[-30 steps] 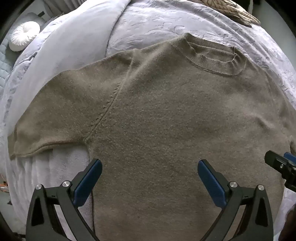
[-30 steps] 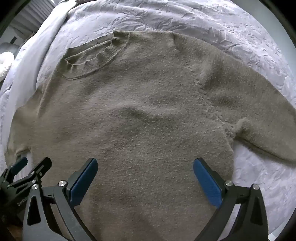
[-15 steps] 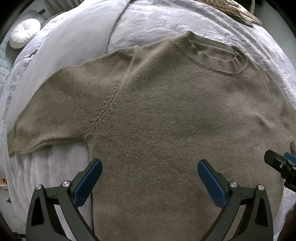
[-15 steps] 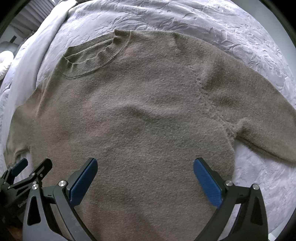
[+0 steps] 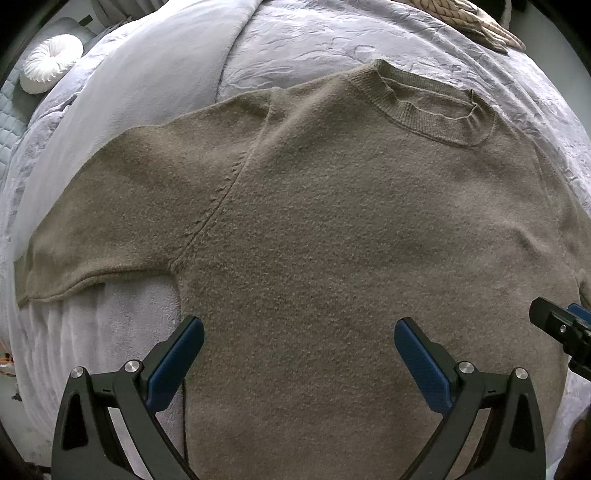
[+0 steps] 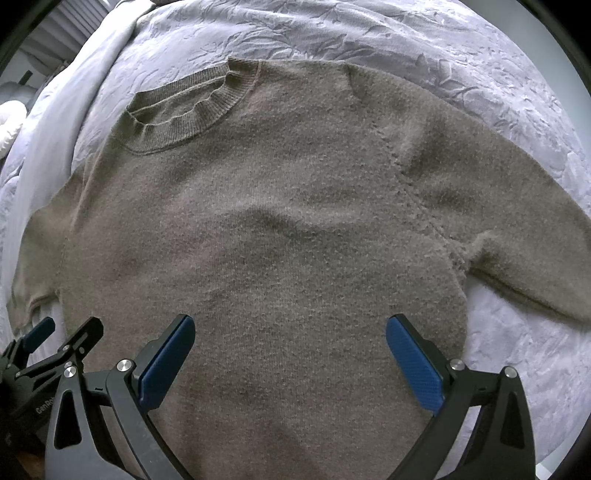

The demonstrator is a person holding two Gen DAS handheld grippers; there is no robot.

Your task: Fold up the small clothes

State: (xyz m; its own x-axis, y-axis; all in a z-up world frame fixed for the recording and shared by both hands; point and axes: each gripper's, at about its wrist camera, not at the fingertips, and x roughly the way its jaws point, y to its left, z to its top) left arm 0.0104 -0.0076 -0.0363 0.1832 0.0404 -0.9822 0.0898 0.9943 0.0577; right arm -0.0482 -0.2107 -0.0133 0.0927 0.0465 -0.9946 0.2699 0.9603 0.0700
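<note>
An olive-brown knit sweater [image 5: 332, 229] lies spread flat, front up, on a pale lilac bedspread [image 5: 303, 40], its ribbed collar [image 5: 428, 107] at the far end and both sleeves out to the sides. My left gripper [image 5: 299, 354] hovers open over the lower left of the body, nothing between its blue pads. In the right wrist view the same sweater [image 6: 280, 229] fills the frame, and my right gripper [image 6: 290, 350] stands open above the lower right of the body. Each gripper shows at the edge of the other's view.
A smooth lilac blanket [image 5: 147, 74] lies folded over the bed's left side. A round white cushion [image 5: 51, 62] sits at the far left, and a beige knitted throw [image 5: 476, 18] lies at the bed's far end. The right sleeve [image 6: 517, 229] stretches toward the bed's right edge.
Both views have shifted slightly, with the sweater sitting a little lower in the frames. Both grippers stay open and the sweater has not been touched.
</note>
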